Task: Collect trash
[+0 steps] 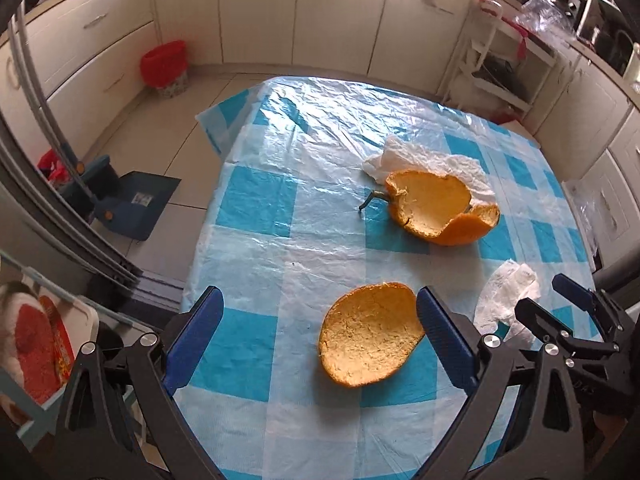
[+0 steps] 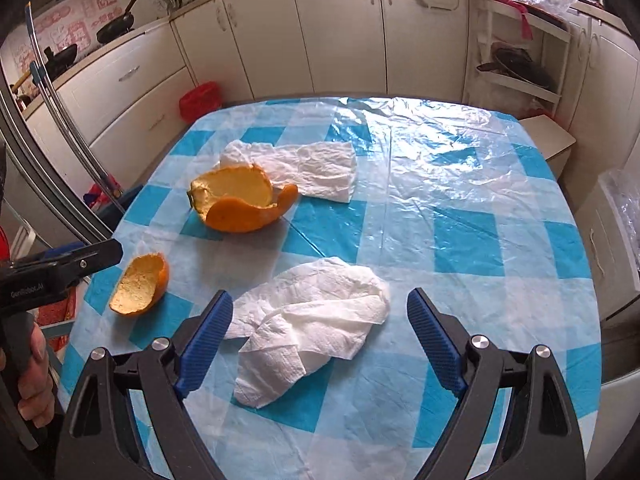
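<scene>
**Q:** How are your grippers posed?

**A:** Your left gripper (image 1: 320,332) points steeply down, jaws spread, with the small orange peel (image 1: 370,336) lying between its fingers, ungripped. Your right gripper (image 2: 320,336) tilts down likewise, jaws wide apart.

**Q:** Where is the trash?

**A:** The crumpled paper towel (image 2: 308,328) lies between your right fingers on the checked tablecloth (image 2: 460,208); the larger peel (image 2: 244,200) sits beyond, to the left.

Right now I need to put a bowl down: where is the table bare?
Bare: the checked tablecloth right of the crumpled white tissues. Crowded: the left, with two orange peel halves and.
</scene>
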Demonstrator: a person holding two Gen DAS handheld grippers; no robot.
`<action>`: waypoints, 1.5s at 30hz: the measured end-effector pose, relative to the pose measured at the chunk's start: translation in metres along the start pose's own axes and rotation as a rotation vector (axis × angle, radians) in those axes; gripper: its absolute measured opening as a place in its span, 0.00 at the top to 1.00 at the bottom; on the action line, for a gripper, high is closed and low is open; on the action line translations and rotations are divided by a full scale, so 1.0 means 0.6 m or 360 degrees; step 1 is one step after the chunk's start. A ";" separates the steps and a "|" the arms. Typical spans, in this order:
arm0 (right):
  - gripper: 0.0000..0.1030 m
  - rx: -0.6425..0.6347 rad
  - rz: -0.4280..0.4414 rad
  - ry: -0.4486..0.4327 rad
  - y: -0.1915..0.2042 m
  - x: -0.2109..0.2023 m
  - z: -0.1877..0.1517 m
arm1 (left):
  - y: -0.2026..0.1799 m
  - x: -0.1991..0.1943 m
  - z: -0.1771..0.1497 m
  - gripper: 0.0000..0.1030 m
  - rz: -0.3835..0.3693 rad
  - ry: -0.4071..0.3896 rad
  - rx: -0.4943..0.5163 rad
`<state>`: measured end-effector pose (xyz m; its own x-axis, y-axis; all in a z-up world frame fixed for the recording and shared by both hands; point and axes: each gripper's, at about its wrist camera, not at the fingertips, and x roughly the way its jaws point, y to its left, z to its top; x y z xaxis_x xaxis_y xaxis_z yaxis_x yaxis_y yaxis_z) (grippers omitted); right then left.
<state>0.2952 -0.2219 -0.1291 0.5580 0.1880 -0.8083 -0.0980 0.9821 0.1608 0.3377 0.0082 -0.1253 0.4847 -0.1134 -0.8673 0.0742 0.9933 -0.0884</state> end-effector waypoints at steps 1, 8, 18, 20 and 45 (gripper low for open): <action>0.17 -0.0009 -0.0007 0.0021 0.002 0.011 -0.001 | -0.004 0.008 0.001 0.10 -0.0003 0.0018 0.0028; 0.30 -0.0223 -0.0065 0.0060 0.026 0.041 -0.005 | -0.053 0.033 0.001 0.28 -0.0048 0.0082 0.0257; 0.81 -0.0393 -0.0031 0.0119 0.016 0.002 -0.035 | -0.113 0.026 -0.043 0.73 -0.0281 0.0181 0.0368; 0.81 -0.0373 -0.0039 0.0134 -0.004 -0.011 -0.042 | -0.128 0.019 -0.057 0.77 -0.0373 0.0203 0.0352; 0.40 -0.0218 -0.0036 0.0109 -0.075 -0.079 -0.087 | -0.161 -0.067 -0.097 0.29 -0.0148 -0.0073 0.0370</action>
<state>0.2301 -0.2748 -0.1274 0.5043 0.1616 -0.8483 -0.2001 0.9775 0.0673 0.2603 -0.0821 -0.1102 0.5051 -0.2102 -0.8371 0.3164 0.9475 -0.0470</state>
